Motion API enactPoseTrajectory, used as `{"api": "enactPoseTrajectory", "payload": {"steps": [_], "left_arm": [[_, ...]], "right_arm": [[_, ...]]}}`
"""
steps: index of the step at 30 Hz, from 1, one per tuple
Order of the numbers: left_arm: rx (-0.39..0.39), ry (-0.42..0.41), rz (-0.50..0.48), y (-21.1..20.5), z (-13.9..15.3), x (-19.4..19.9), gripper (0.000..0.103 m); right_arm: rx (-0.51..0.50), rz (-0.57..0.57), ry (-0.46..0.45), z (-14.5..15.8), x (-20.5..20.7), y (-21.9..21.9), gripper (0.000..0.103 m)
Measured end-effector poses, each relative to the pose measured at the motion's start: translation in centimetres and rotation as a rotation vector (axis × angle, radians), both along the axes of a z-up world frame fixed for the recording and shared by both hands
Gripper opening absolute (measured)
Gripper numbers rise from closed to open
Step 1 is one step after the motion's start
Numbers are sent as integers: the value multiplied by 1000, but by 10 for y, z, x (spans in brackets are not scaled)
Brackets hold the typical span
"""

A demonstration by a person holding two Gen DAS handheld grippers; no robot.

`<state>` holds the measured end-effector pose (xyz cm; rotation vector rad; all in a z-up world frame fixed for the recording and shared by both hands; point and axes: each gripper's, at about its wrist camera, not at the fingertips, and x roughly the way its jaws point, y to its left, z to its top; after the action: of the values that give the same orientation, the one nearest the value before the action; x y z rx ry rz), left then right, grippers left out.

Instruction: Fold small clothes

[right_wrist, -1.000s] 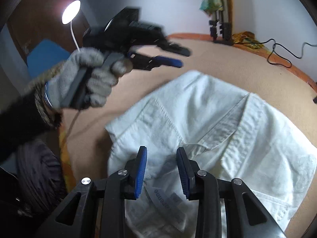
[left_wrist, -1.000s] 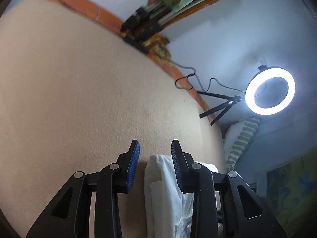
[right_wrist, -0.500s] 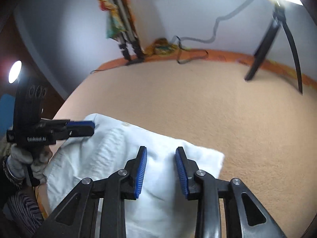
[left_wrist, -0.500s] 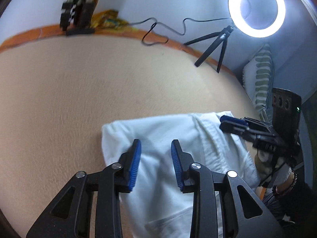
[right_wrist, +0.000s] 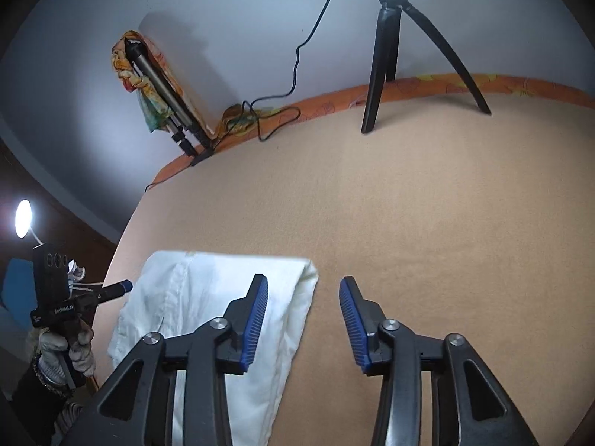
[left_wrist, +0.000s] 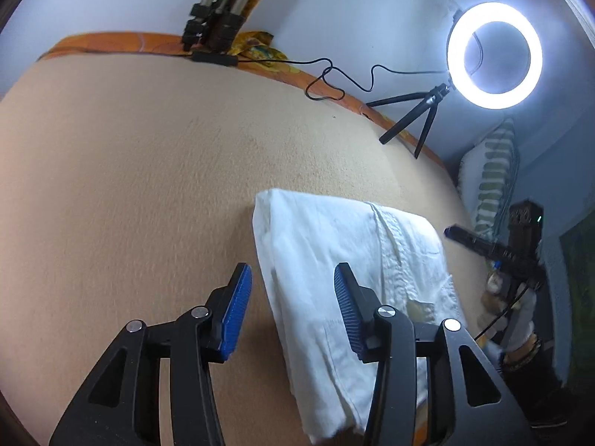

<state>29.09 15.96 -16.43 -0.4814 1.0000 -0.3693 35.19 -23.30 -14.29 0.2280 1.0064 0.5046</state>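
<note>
The jaws of the left gripper (left_wrist: 292, 308) are spread wide with nothing held, poised over the left edge of the white garment (left_wrist: 346, 282). The jaws of the right gripper (right_wrist: 303, 319) are likewise parted and empty, set over the garment's right edge (right_wrist: 238, 297), one blue pad above cloth and the other above bare surface. A fold appears to be completed, and the step in hand is judged to be the pause between folds. For the next move, an edge or corner would need to be pinched and carried across, or the bundle pressed flat. The garment is seen lying on the beige bed (left_wrist: 130, 186) as a narrow doubled strip, with a stitched seam running along it, a rounded folded end and soft wrinkles. A ring light (left_wrist: 494, 55) is seen beyond.
</note>
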Motion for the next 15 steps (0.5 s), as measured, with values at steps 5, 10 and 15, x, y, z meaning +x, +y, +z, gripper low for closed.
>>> {"api": "enactPoseTrajectory", "payload": {"steps": [5, 10, 15], "left_arm": [[-176, 100, 46, 17, -17, -16, 45], [-328, 166, 81, 24, -35, -16, 45], [-364, 208, 76, 18, -47, -6, 45]], "right_arm": [[111, 41, 119, -15, -24, -14, 57], [244, 53, 240, -38, -33, -20, 57], [287, 71, 275, -47, -33, -14, 57]]}}
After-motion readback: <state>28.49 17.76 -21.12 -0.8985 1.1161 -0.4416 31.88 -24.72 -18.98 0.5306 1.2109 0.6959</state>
